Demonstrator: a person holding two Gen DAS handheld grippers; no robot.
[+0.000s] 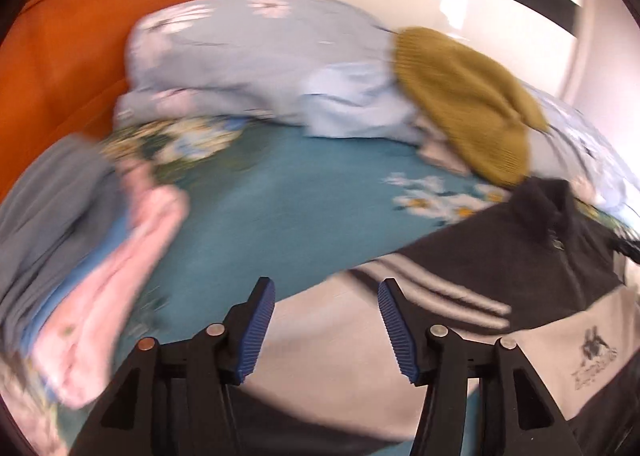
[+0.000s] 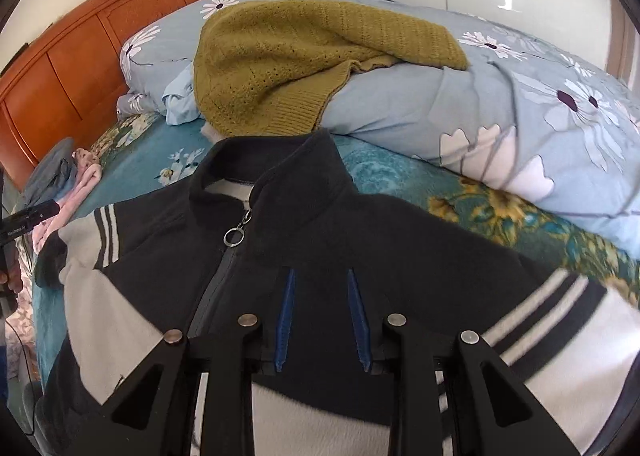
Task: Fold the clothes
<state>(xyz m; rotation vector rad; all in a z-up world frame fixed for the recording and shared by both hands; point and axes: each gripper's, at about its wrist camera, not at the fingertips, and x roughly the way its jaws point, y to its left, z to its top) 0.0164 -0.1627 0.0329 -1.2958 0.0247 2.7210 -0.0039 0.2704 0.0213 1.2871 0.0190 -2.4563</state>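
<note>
A black and grey zip jacket [image 2: 320, 240] with white sleeve stripes lies spread front-up on the teal floral bedsheet [image 2: 132, 172]. My right gripper [image 2: 322, 276] is open and empty just above the jacket's chest, right of the zip. My left gripper [image 1: 326, 288] is open and empty, over the jacket's grey sleeve [image 1: 340, 344] near its striped shoulder; the jacket's collar [image 1: 540, 200] shows at the right. The left wrist view is blurred.
A mustard knitted sweater [image 2: 304, 60] lies on a pale blue floral duvet [image 2: 520, 104] at the back; it also shows in the left wrist view [image 1: 464, 104]. A pile of grey, blue and pink clothes [image 1: 80, 256] sits at the left. An orange wooden headboard [image 2: 80, 40] stands behind.
</note>
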